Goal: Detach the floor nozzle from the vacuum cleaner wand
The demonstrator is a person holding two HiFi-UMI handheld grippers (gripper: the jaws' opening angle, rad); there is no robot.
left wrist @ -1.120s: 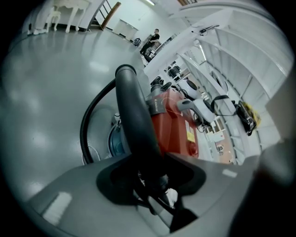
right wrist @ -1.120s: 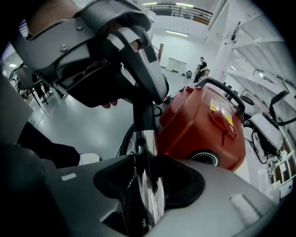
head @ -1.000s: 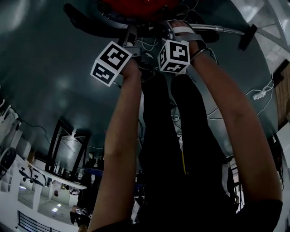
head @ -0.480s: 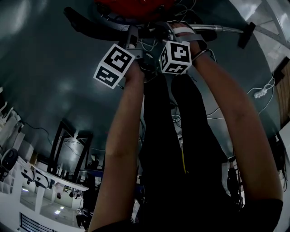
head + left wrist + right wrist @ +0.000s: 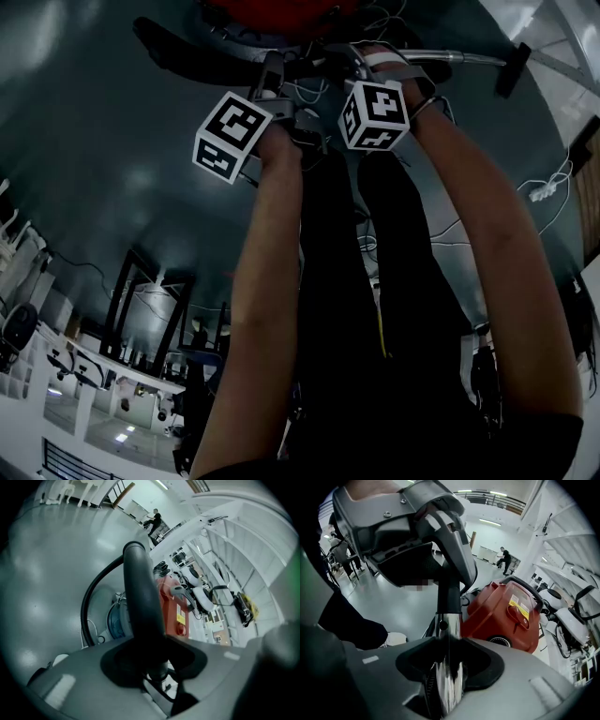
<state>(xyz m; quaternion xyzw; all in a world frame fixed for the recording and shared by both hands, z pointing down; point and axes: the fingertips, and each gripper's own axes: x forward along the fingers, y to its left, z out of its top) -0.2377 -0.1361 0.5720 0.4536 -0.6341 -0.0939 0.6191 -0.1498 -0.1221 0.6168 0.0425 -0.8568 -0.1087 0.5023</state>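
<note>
Chrome wand point(image 5: 449, 632) in right claw point(image 5: 446, 670), probably gripped

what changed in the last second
The left hand-held gripper has just been closing its jaws on the black curved tube between them. The right hand-held gripper stays clamped on the chrome wand. The floor nozzle is still attached at its far end, and the red vacuum cleaner hasn't moved.
</note>
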